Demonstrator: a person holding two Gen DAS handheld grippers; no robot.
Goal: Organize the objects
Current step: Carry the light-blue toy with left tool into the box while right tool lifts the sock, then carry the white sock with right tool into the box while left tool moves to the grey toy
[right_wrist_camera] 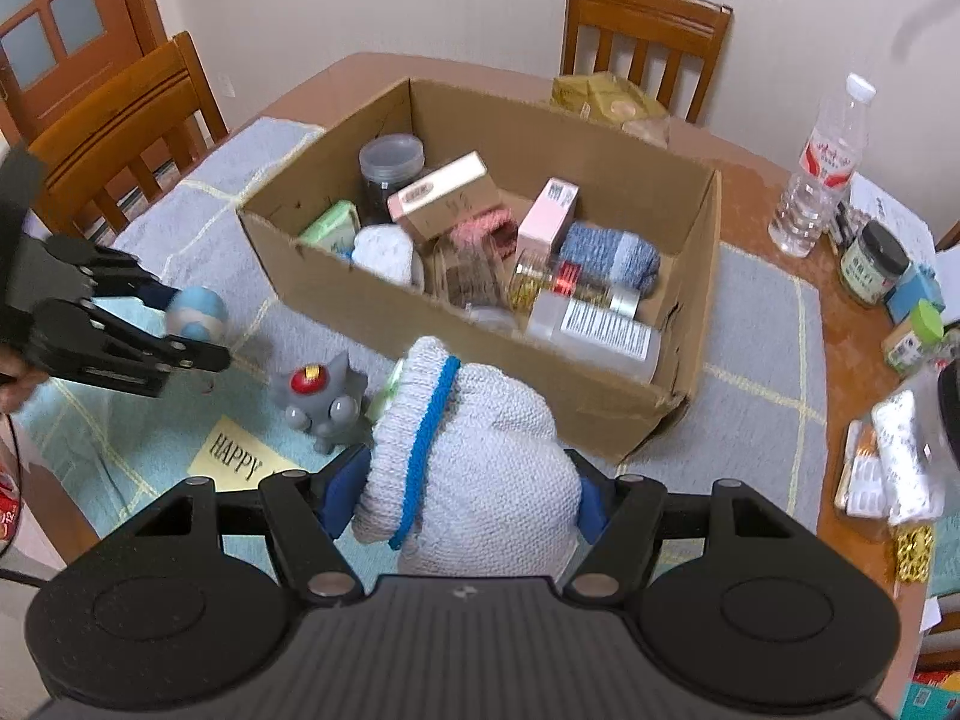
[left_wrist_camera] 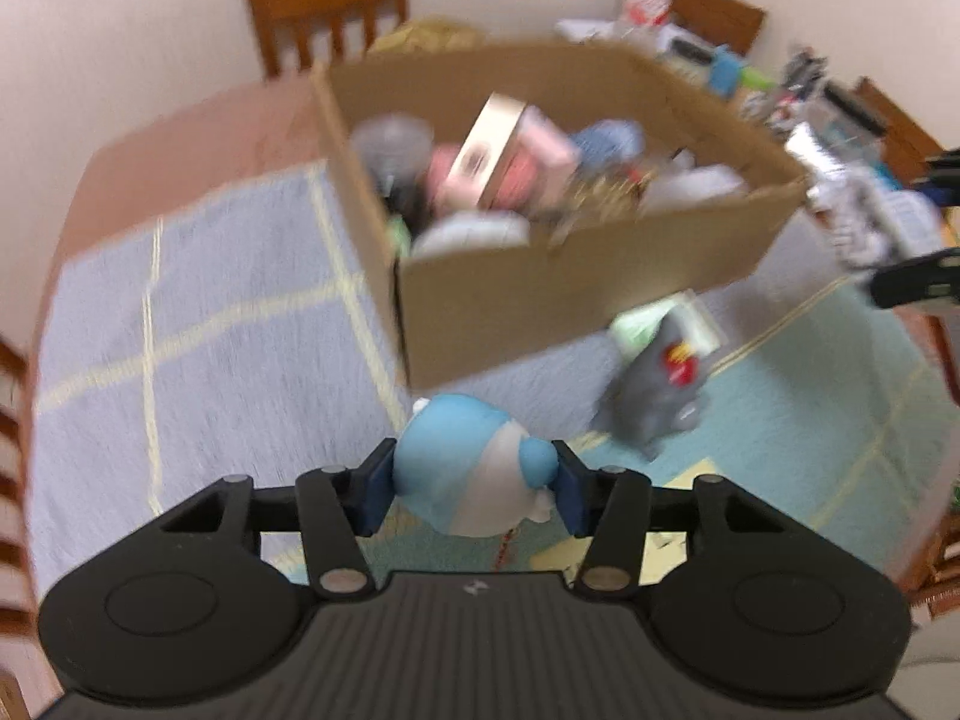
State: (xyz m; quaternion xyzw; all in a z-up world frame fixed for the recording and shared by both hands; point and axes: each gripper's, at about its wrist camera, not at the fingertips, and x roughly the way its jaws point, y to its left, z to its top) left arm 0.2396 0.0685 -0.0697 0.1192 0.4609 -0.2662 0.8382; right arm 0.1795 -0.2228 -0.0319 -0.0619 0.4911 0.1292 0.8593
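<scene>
A small blue and white toy figure sits between the blue pads of my left gripper, which is shut on it and holds it above the checked tablecloth. The right wrist view shows the same toy in the left gripper, left of the cardboard box. My right gripper is shut on a grey knitted piece with a blue stripe, held in front of the box's near corner. The open box is filled with several cartons, jars and rolled socks.
A grey horned toy stands on the cloth beside a green packet and a yellow "HAPPY" card. A water bottle, jars and pill packs crowd the table's right side. Wooden chairs ring the table.
</scene>
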